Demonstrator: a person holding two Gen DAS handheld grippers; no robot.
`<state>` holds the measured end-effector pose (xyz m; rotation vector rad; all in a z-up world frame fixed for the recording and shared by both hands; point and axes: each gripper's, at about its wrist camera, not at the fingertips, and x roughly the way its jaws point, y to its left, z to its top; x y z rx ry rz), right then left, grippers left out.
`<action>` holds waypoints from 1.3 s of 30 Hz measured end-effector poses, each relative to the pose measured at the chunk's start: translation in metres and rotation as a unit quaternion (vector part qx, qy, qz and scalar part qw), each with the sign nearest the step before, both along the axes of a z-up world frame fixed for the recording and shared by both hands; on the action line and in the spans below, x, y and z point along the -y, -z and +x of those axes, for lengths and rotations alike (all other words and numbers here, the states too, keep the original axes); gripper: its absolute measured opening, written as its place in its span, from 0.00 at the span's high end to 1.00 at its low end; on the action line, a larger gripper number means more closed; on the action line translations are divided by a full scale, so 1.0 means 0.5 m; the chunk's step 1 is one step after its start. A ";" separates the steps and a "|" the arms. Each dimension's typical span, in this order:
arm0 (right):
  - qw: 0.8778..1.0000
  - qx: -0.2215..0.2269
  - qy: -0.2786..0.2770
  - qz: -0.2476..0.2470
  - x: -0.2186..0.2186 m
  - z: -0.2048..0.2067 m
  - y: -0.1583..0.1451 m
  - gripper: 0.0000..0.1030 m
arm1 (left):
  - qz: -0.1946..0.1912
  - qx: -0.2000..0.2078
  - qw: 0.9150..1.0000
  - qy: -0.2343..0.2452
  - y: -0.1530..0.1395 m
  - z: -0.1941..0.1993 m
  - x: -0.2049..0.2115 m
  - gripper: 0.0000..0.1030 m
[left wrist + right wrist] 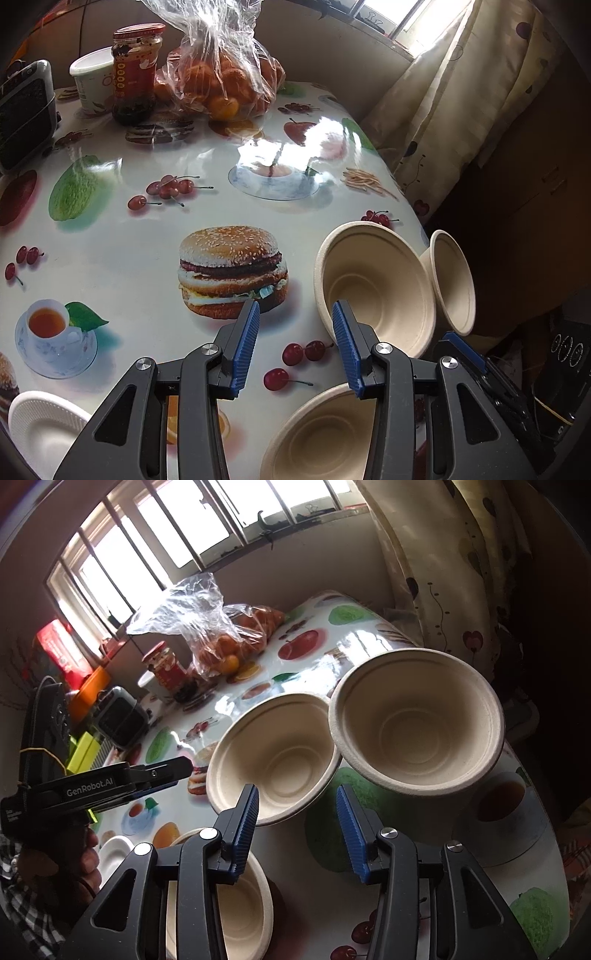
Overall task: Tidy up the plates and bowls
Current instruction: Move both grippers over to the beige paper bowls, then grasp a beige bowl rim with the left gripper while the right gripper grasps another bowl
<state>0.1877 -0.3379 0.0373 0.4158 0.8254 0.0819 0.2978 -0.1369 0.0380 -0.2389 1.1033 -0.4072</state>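
Three beige bowls stood apart on the table (155, 229), none nested yet: the far bowl (417, 723) near the right edge, the middle bowl (275, 753) touching or just beside it, and the near bowl (236, 897) close below the grippers. One white plate (40, 424) lay alone at the near left corner. The left gripper (295, 343) and the right gripper (297, 823) were both spread and held nothing. So the organizing seemed hardly begun; the bowls were still to be stacked and the plate placed. A jar (135, 70) and a bag of oranges (225, 74) stood well apart at the far end.
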 end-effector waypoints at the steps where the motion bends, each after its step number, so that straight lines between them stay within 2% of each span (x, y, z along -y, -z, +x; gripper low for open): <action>1: 1.000 -0.001 -0.001 0.001 0.000 0.003 0.001 0.59 | 0.000 0.000 1.000 0.001 0.001 0.004 0.002 0.59; 10: 1.000 -0.007 0.000 -0.003 0.003 0.022 0.010 0.67 | 0.002 -0.003 1.000 -0.001 0.013 0.037 0.012 0.59; 21: 1.000 -0.012 0.007 -0.002 0.008 0.032 0.017 0.75 | 0.000 -0.011 1.000 0.007 0.027 0.057 0.023 0.71; 28: 1.000 -0.014 0.008 0.003 0.010 0.035 0.020 0.78 | -0.004 -0.013 1.000 0.010 0.030 0.062 0.025 0.84; 39: 1.000 -0.018 0.011 0.007 0.014 0.036 0.025 0.81 | -0.016 -0.019 0.999 0.021 0.036 0.067 0.040 0.85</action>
